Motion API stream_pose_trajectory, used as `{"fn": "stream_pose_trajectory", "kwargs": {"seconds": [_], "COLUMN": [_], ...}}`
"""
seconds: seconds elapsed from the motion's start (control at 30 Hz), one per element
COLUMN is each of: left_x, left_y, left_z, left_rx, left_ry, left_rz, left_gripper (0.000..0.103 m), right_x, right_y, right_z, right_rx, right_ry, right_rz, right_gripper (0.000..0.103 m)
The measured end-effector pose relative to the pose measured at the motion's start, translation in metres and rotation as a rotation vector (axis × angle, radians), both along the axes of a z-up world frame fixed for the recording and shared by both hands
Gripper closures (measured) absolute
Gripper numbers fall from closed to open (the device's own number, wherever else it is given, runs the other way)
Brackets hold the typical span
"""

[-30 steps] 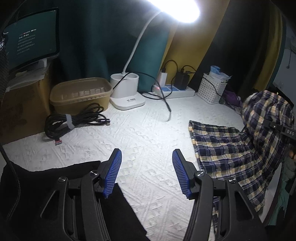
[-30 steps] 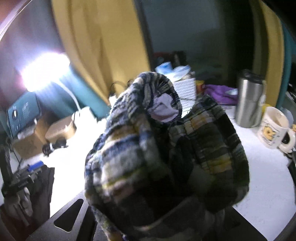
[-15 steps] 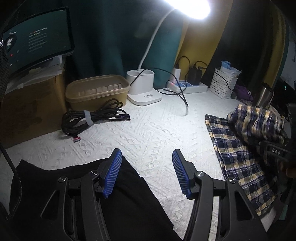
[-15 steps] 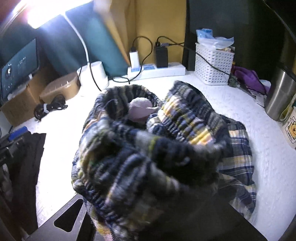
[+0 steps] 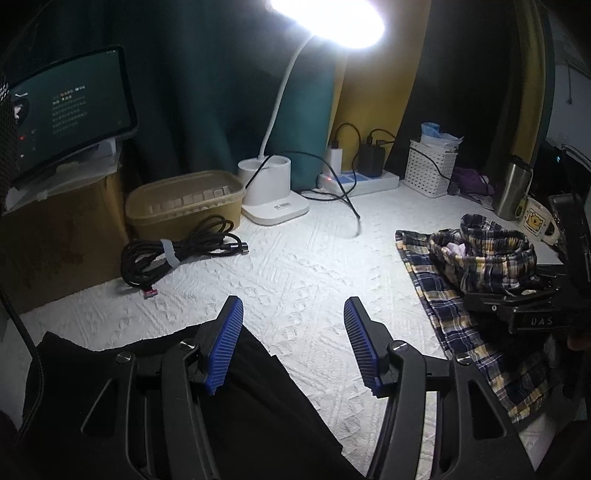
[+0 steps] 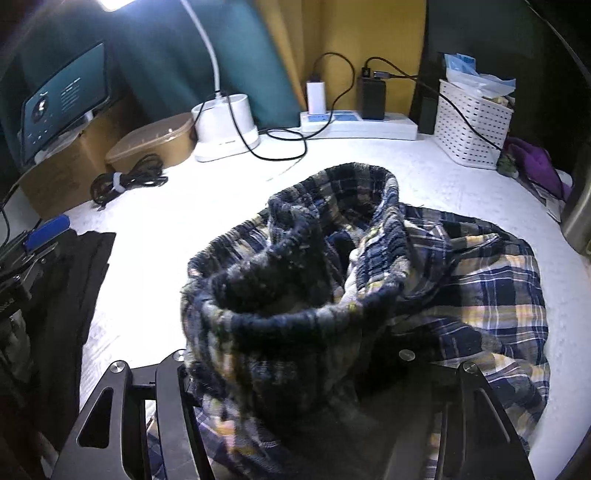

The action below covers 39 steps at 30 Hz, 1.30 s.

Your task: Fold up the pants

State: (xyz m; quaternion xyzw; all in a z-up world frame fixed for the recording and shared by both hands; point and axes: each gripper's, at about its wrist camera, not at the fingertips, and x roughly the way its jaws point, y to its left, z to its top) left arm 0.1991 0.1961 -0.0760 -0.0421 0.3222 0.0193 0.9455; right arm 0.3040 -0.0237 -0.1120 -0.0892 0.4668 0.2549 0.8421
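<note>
On a white table (image 5: 295, 266) under a bright lamp (image 5: 328, 22), soft, light, floppy checked pants (image 6: 369, 280) heaped at the right, bunched between the opening right hand-held gripper (image 6: 295, 373), best pinched at the thick waistband (image 6: 295, 317); left hand-held gripper (image 5: 293, 347) wide, empty.

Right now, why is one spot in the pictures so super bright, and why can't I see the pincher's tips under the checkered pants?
Left wrist view: the desk lamp glares white, washing out the bedspread. Right wrist view: the plaid pants bunch close to the lens, hiding the right gripper fingertips as its jaws open.
</note>
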Motion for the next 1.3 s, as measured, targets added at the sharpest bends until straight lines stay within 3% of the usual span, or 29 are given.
{"fn": "stream_pose_trajectory", "kwargs": {"seconds": [0.03, 0.1, 0.13, 0.23, 0.37, 0.63, 0.93, 1.13, 1.23, 1.3], "left_x": [0.0, 0.001, 0.001, 0.003, -0.002, 0.001, 0.026, 0.042, 0.048, 0.049], "left_y": [-0.002, -0.003, -0.004, -0.006, -0.017, -0.062, -0.143, -0.17, -0.175, -0.176], "left_z": [0.0, -0.001, -0.002, -0.004, 0.004, 0.012, 0.013, 0.006, -0.001, -0.004], "left_rx": [-0.002, -0.016, -0.024, -0.029, -0.017, -0.058, -0.027, 0.026, 0.02, 0.012], "left_ry": [0.005, 0.022, 0.033, 0.075, 0.058, 0.029, 0.059, 0.048, 0.058, 0.048], "left_rz": [0.0, 0.005, 0.012, 0.05, 0.04, -0.078, -0.246, -0.249, -0.233, -0.226], "left_gripper": [0.046, 0.046, 0.046, 0.046, 0.046, 0.046, 0.046, 0.046, 0.046, 0.046], "right_x": [-0.002, -0.009, -0.012, -0.023, -0.03, -0.032, -0.029, -0.031, -0.033, -0.031], "right_y": [0.0, 0.003, 0.005, 0.007, -0.002, -0.064, -0.146, -0.181, -0.186, -0.19], "right_z": [0.001, 0.004, 0.006, 0.016, 0.028, 0.044, 0.037, 0.028, 0.022, 0.018], "right_rx": [0.006, 0.029, 0.039, 0.064, 0.08, 0.098, 0.095, 0.081, 0.015, 0.024], "right_ry": [0.003, 0.007, 0.005, -0.016, -0.049, -0.115, -0.099, -0.128, -0.19, -0.175], "right_rz": [0.012, 0.048, 0.064, 0.104, 0.096, -0.058, -0.257, -0.296, -0.284, -0.277], "right_gripper": [0.033, 0.006, 0.001, 0.0, 0.0, 0.0, 0.0, 0.0, 0.0, 0.0]}}
